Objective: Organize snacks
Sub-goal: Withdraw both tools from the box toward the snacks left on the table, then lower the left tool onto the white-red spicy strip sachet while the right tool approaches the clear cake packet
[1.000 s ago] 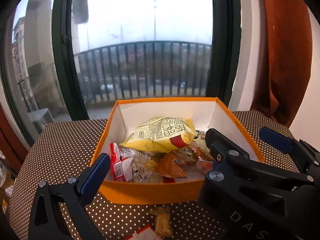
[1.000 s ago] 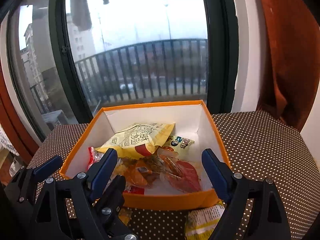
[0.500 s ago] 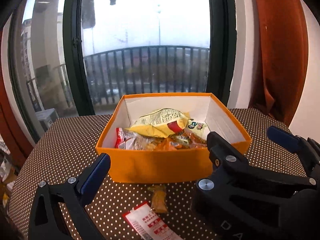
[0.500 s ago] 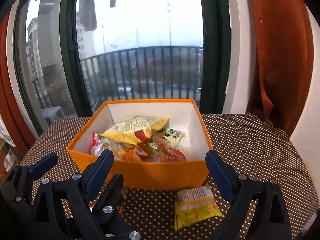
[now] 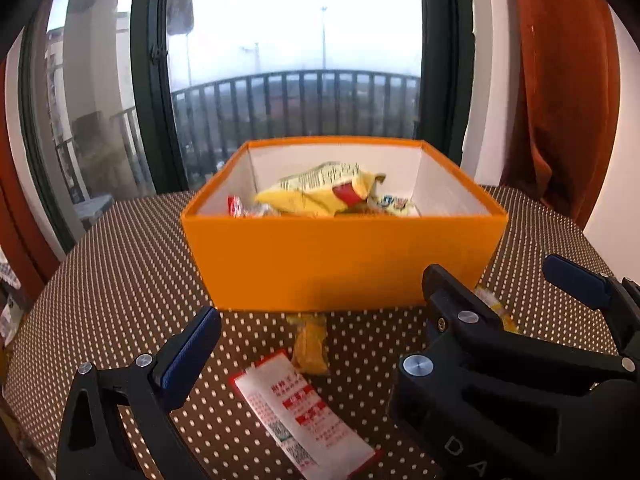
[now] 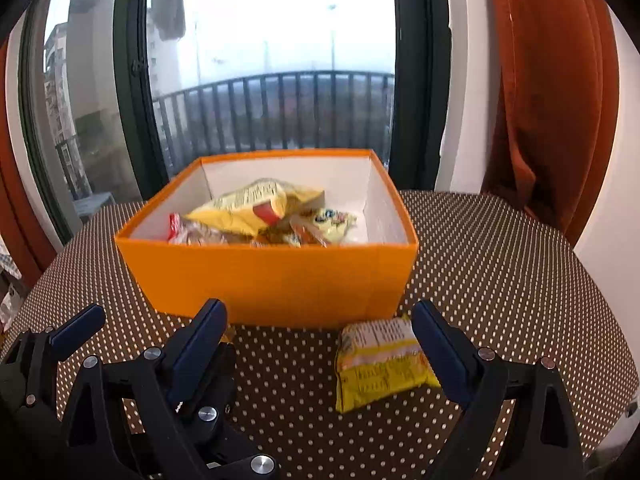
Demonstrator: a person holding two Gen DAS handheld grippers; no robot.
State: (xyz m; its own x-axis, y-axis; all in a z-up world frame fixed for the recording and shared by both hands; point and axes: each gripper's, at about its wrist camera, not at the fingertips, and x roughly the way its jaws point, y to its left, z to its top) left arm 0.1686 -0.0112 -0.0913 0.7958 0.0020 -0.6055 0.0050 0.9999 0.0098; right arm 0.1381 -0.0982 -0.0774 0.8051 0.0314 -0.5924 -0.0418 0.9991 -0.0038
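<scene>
Between the spread left gripper, a white packet; right gripper spread beside a yellow one.

Three packets lie on the table before the box.

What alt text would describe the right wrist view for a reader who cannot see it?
An open orange cardboard box holding snack packets stands on a brown polka-dot tablecloth before a balcony window. In front, the open right gripper hovers beside a yellow snack packet lying on the cloth. The left gripper shows at lower left.
</scene>
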